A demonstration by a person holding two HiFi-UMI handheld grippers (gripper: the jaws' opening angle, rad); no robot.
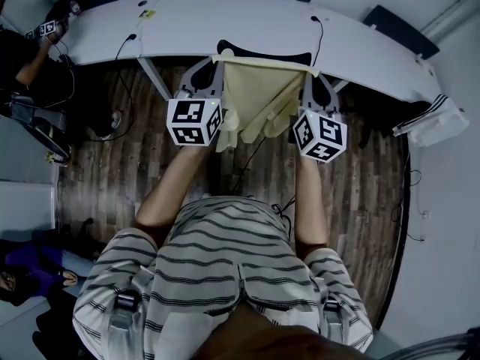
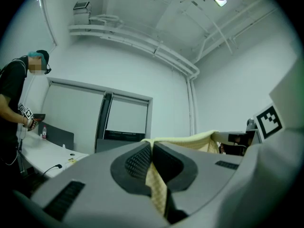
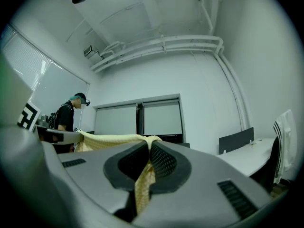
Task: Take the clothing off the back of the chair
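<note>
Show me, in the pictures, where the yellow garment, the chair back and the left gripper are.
yellow garment (image 1: pixel 262 96): head view, middle of the cloth.
chair back (image 1: pixel 255 52): head view, black top edge.
left gripper (image 2: pixel 152 145): left gripper view, between its fingertips.

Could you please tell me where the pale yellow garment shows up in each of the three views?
Head view: the pale yellow garment is at top centre, before the black chair back.
Left gripper view: lower centre, clamped in the left gripper, edge running right.
Right gripper view: lower centre, clamped in the right gripper, edge running left.
Shared landmark: the person in black, at left everywhere.
</note>
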